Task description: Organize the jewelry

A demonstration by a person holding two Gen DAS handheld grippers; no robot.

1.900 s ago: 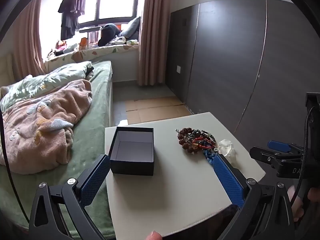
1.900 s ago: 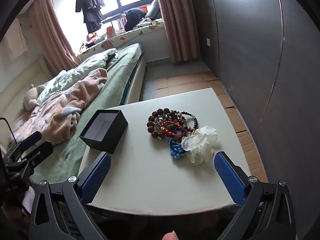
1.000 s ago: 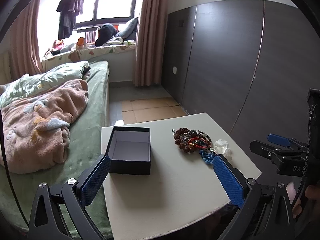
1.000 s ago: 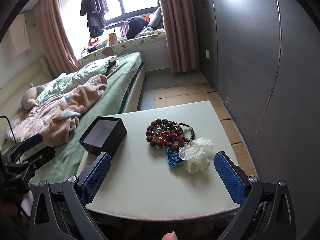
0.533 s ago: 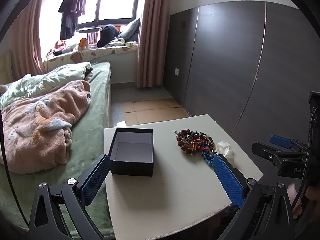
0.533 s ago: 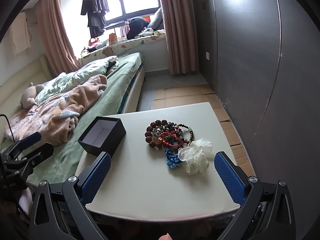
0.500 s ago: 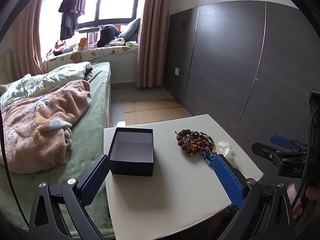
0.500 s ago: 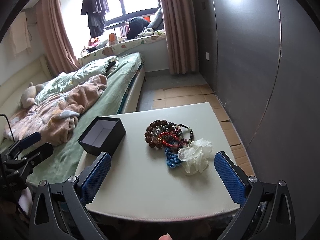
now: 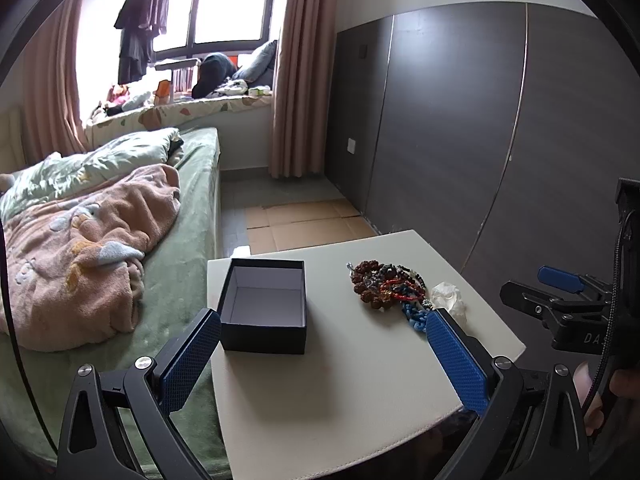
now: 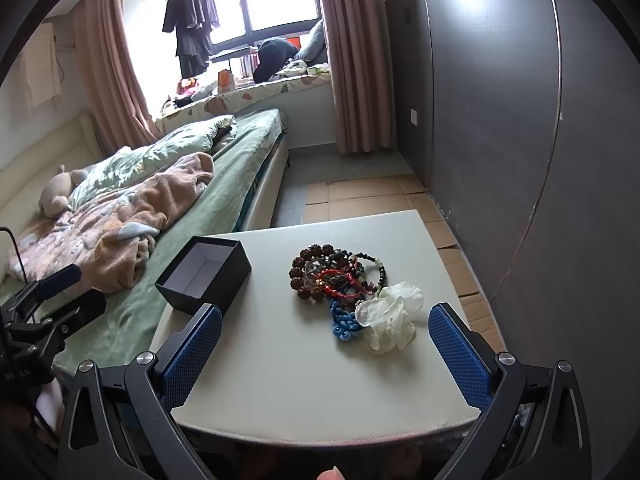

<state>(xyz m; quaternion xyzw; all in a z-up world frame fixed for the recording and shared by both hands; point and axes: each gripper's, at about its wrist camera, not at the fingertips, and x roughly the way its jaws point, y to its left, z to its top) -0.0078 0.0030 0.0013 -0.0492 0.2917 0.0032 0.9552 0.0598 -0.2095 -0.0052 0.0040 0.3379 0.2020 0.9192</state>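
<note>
Both grippers' fingers (image 9: 192,356) (image 10: 460,346) are gaping wide, holding nothing; the box (image 10: 204,276) and bracelets (image 10: 334,276) are sitting apart on the worktop (image 10: 280,380) beside the bed (image 10: 240,152).

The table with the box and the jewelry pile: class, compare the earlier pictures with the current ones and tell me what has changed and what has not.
Nothing on the table has moved: the black box is still open and empty, and the jewelry pile with the white crumpled piece lies as before. Only the cameras drifted slightly. The left gripper and right gripper stay open, holding nothing.
</note>
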